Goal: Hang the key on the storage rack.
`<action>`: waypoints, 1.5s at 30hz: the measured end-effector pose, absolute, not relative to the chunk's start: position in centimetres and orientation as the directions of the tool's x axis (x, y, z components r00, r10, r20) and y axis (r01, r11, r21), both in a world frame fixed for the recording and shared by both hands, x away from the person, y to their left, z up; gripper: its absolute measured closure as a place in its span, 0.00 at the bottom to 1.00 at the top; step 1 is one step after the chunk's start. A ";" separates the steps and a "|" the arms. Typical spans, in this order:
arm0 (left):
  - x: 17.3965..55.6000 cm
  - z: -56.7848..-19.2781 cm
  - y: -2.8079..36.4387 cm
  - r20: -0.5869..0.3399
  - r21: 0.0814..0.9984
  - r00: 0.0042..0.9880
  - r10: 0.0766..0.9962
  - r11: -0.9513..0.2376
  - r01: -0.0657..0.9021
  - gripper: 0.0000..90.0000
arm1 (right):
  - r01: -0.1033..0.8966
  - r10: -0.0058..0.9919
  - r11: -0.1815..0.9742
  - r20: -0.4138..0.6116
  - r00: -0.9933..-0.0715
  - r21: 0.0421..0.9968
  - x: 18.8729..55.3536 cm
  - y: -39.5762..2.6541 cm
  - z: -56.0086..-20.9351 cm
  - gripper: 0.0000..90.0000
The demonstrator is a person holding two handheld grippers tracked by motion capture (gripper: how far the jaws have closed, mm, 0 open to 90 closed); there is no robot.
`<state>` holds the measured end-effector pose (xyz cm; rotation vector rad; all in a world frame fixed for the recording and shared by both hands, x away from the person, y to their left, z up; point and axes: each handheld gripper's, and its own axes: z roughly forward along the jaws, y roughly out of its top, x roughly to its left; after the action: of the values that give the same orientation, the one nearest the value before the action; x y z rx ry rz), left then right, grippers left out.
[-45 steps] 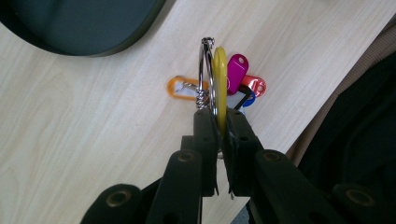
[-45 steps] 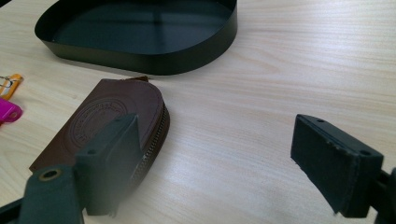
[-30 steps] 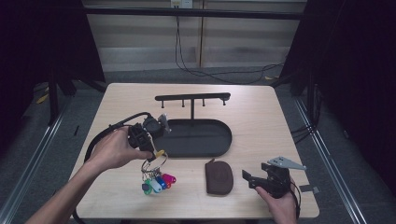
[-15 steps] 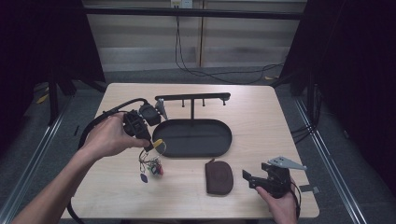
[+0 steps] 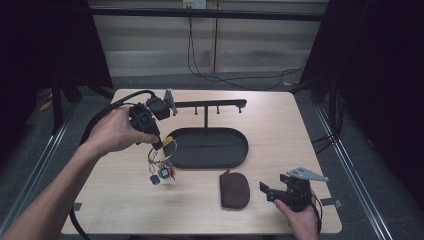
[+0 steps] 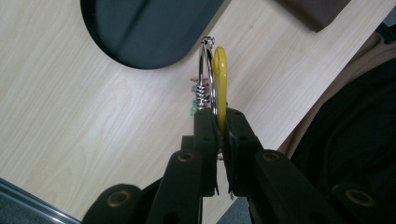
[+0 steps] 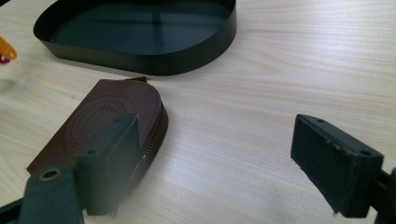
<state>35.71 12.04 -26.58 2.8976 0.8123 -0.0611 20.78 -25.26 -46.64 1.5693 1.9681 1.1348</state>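
My left gripper (image 5: 159, 145) is shut on a yellow tag (image 6: 220, 74) that hangs on a metal key ring (image 6: 205, 70). Below the jaws a bunch of keys with coloured tags (image 5: 161, 169) dangles over the table, just left of the black oval tray (image 5: 210, 145). In the left gripper view, my left gripper (image 6: 219, 122) pinches the tag edge-on. My right gripper (image 5: 265, 191) rests low at the front right, open, with nothing between its jaws. A brown zipped pouch (image 5: 234, 190) lies flat just left of it. In the right gripper view my right gripper (image 7: 219, 154) has the pouch (image 7: 102, 121) by its left jaw.
A black hook rack (image 5: 206, 105) on a post stands behind the tray, with several pegs along its bar. The left gripper's cable (image 5: 100, 120) loops over the table's left edge. The tray (image 7: 140, 32) holds nothing.
My left hand has risen and drawn back toward the rack, lifting the key bunch off the table. The right hand has stayed put.
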 end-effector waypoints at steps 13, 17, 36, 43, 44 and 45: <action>38.3 -25.8 11.5 -0.070 0.116 0.833 0.549 -0.825 0.553 0.94 | 0.626 0.934 0.050 0.185 -0.305 0.778 20.8 -25.3 -46.6 0.18; 38.9 -25.3 11.2 -0.060 0.121 0.832 0.551 -0.823 0.554 0.95 | 0.626 0.934 0.047 0.188 -0.305 0.778 20.8 -25.3 -46.6 0.18; 42.5 -25.1 9.7 -0.042 0.112 0.809 0.586 -0.802 0.587 0.95 | 0.624 0.931 0.061 0.180 -0.316 0.779 20.8 -25.2 -46.6 0.18; 44.1 -26.1 9.7 -0.047 0.112 0.798 0.601 -0.791 0.602 0.95 | 0.621 0.931 0.071 0.172 -0.322 0.780 20.8 -25.1 -46.6 0.18; 44.2 -26.2 9.7 -0.046 0.109 0.800 0.598 -0.793 0.599 0.95 | 0.621 0.930 0.071 0.174 -0.324 0.780 20.8 -25.1 -46.6 0.18; 44.4 -26.3 9.7 -0.047 0.110 0.796 0.603 -0.789 0.604 0.95 | 0.621 0.930 0.071 0.173 -0.323 0.780 20.8 -25.1 -46.6 0.18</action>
<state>44.41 9.72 -26.28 2.8636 0.9659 -0.0138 20.75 -25.10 -46.62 1.5422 1.9833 1.1331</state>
